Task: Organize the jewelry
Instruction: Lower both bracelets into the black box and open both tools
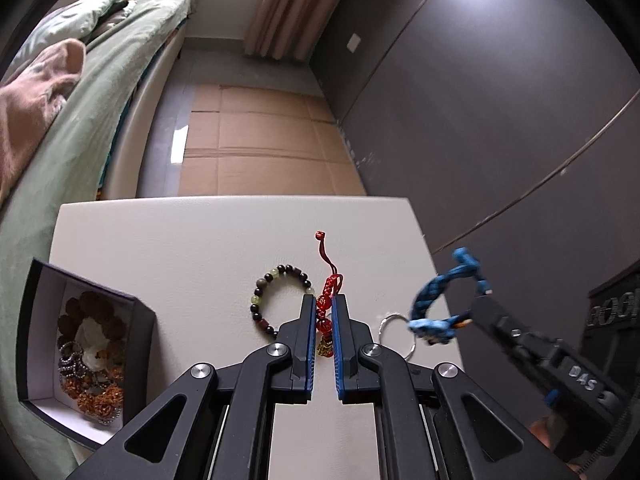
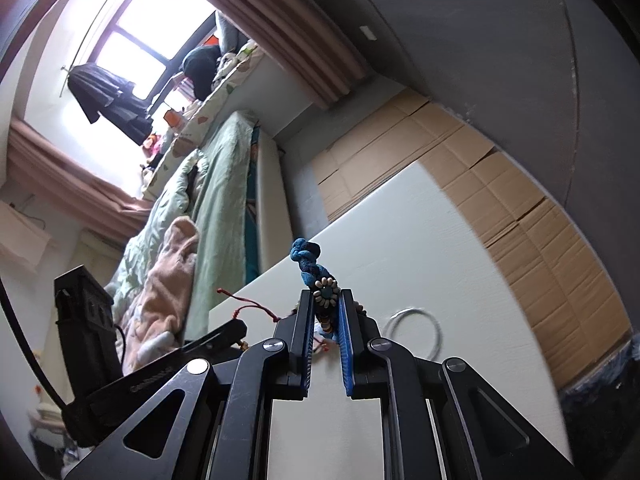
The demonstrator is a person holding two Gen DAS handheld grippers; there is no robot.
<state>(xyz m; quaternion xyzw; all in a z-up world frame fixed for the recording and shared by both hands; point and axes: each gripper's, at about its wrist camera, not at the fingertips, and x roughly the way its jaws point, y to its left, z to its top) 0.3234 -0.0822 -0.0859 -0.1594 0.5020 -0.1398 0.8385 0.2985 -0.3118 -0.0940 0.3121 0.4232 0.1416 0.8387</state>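
My left gripper (image 1: 323,303) is shut on a red bead bracelet (image 1: 324,322) with a red cord tail, low over the white table (image 1: 180,240). A dark and green bead bracelet (image 1: 276,300) lies just left of it. My right gripper (image 2: 325,299) is shut on a blue braided bracelet (image 2: 310,266) and holds it above the table; it also shows in the left wrist view (image 1: 436,300) at the right. A thin silver bangle (image 1: 394,334) lies on the table under it, and shows in the right wrist view (image 2: 416,330). An open black box (image 1: 84,344) holds several bracelets.
The box stands at the table's left front corner. A bed with green bedding (image 1: 92,100) runs along the left. Flattened cardboard (image 1: 260,136) covers the floor beyond the table. A dark wall (image 1: 480,100) is on the right.
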